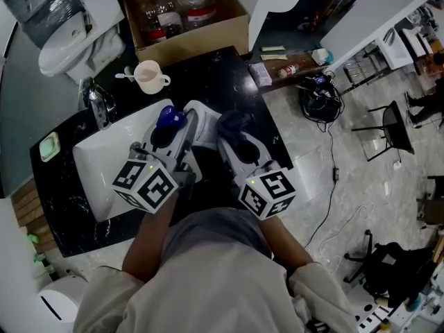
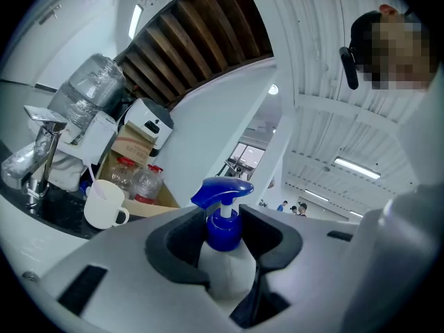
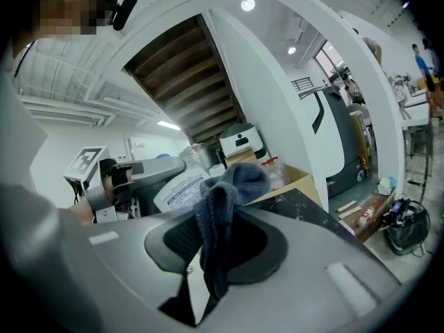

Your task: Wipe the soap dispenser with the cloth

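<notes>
The soap dispenser (image 1: 168, 118) is a white bottle with a blue pump head, held up over the black counter. My left gripper (image 1: 172, 134) is shut on it. In the left gripper view the bottle (image 2: 225, 272) sits between the dark pads with the pump (image 2: 223, 194) sticking up past them. My right gripper (image 1: 236, 136) is shut on a dark grey-blue cloth (image 1: 234, 122). In the right gripper view the cloth (image 3: 222, 210) hangs bunched between the jaws, right next to the dispenser's labelled side (image 3: 179, 187). Whether the cloth touches the bottle I cannot tell.
A white sink basin (image 1: 97, 165) with a chrome faucet (image 1: 99, 104) lies to the left in the black counter (image 1: 232, 78). A white mug (image 1: 150, 76) stands behind it. A cardboard box of jars (image 1: 184, 19) and a toilet (image 1: 73, 44) are further back.
</notes>
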A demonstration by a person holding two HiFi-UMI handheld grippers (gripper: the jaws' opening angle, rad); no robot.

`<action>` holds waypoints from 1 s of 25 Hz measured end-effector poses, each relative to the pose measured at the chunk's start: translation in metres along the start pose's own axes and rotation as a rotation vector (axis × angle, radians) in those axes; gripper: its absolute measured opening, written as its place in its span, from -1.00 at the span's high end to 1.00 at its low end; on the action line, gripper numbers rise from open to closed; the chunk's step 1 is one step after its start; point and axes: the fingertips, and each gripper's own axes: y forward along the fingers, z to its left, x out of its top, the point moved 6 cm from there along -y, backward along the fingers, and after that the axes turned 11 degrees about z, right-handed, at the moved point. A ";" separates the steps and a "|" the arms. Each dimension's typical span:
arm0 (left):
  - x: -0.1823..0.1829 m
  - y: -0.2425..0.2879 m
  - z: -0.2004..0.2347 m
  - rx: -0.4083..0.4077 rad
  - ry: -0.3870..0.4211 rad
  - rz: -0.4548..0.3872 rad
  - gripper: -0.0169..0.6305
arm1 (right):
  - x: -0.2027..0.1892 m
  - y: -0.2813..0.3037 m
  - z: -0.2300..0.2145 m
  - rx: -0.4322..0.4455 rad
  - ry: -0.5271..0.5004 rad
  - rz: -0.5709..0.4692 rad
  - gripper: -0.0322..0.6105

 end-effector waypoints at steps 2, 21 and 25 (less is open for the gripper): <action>-0.002 0.003 0.000 0.002 0.005 0.004 0.50 | 0.001 0.000 0.002 0.008 0.005 -0.005 0.66; -0.027 0.023 -0.008 0.060 0.166 0.096 0.50 | 0.007 -0.002 0.010 0.091 0.010 0.000 0.66; -0.048 0.033 0.000 0.080 0.185 0.156 0.50 | -0.001 0.004 0.003 0.082 0.017 0.038 0.65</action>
